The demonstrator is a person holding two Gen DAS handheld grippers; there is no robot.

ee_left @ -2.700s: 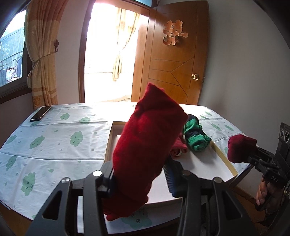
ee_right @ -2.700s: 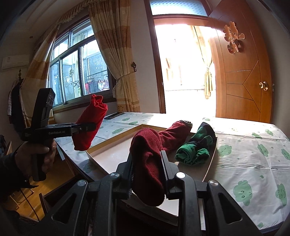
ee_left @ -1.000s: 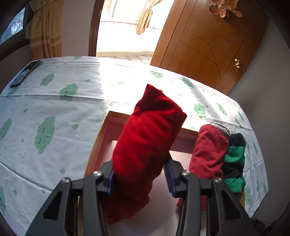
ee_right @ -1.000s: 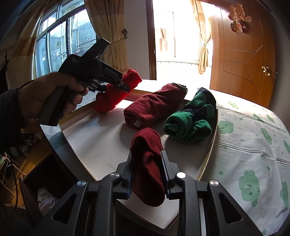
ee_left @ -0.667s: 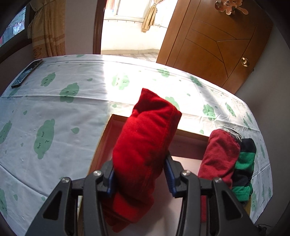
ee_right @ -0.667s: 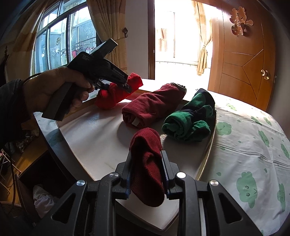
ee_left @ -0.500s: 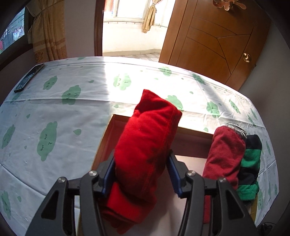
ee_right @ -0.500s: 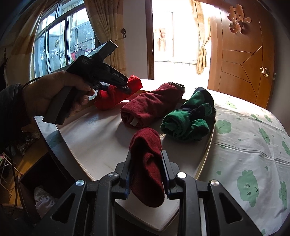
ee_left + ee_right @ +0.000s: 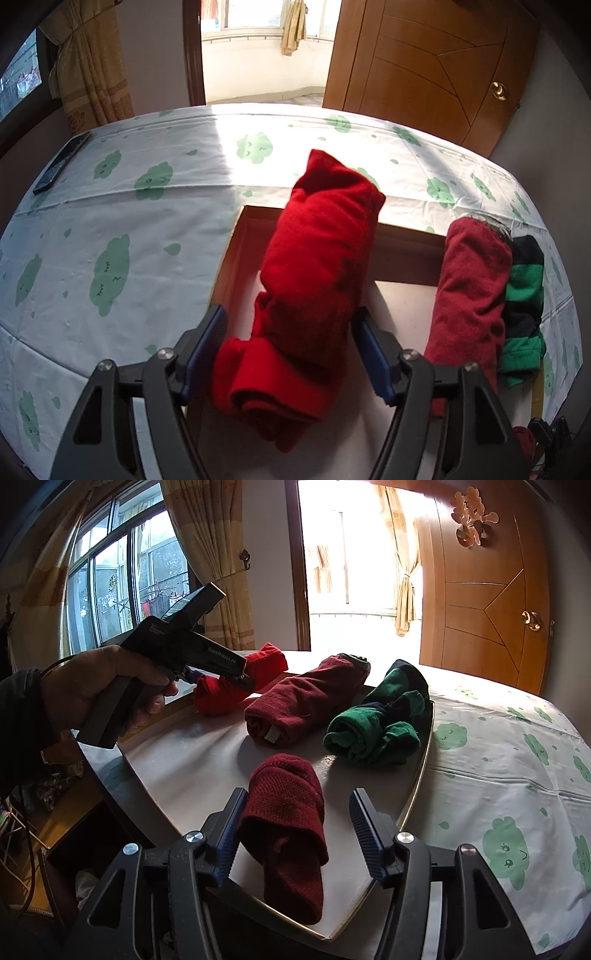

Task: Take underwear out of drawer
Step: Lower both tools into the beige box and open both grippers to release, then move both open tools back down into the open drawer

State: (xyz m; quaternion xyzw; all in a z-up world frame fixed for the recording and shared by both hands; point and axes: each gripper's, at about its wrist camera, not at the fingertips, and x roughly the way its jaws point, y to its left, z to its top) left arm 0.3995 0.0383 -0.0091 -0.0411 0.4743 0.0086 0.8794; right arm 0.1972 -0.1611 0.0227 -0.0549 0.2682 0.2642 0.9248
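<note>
Both grippers, fingers just spread, release rolled underwear onto the tray [image 9: 413, 794]: left gripper [image 9: 291, 343] the bright red roll [image 9: 314, 280], right gripper [image 9: 295, 819] the maroon roll [image 9: 288, 812], apparently settled; withdrawal comes next.

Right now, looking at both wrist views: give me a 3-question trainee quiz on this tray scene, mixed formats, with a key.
1. True or false: the left hand-held gripper is clamped tight on the bright red roll.
2. Multiple choice: which roll lies between the pads of the right hand-held gripper? A) green and black roll B) dark red knit roll C) maroon roll
3. Fill in: the rolled garments rest on a shallow ____ set on the cloud-print cloth.

Key: 1 false, its jaws have just been opening, with gaps beside the roll. 2 B. 3 tray.
</note>
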